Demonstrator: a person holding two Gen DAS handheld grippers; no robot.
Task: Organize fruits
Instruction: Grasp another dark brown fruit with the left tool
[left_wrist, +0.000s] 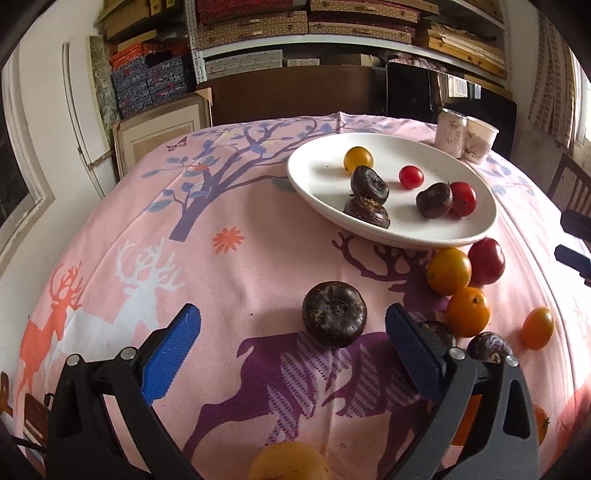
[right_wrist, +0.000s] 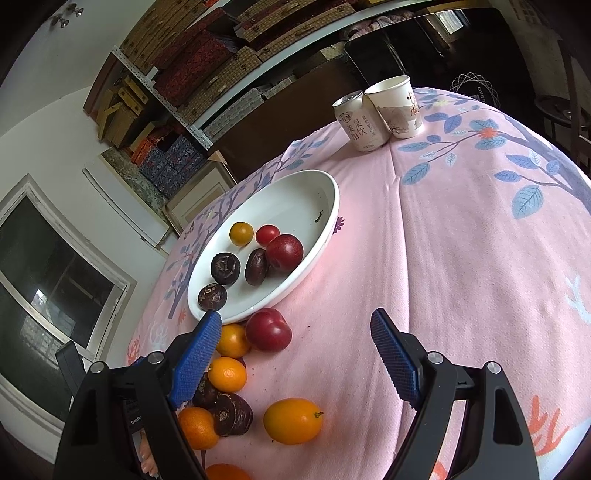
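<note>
The left tongs (left_wrist: 291, 325) are being held released around a dark fruit (left_wrist: 334, 314) on the surface (left_wrist: 240, 266). It should be centred before clenching, then carried to the plate (left_wrist: 314, 184) at one o'clock. The right tongs (right_wrist: 295, 332) are hanging released, grasping nothing.

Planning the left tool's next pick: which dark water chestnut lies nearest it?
The lone water chestnut on the cloth between the left tool's open fingers; others sit on the plate.

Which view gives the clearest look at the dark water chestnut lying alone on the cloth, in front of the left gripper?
The left wrist view: the water chestnut lies whole and unobstructed on the tablecloth ahead of the open left gripper. In the right wrist view I cannot pick it out; only a dark cluster partly hidden behind a finger shows.
</note>
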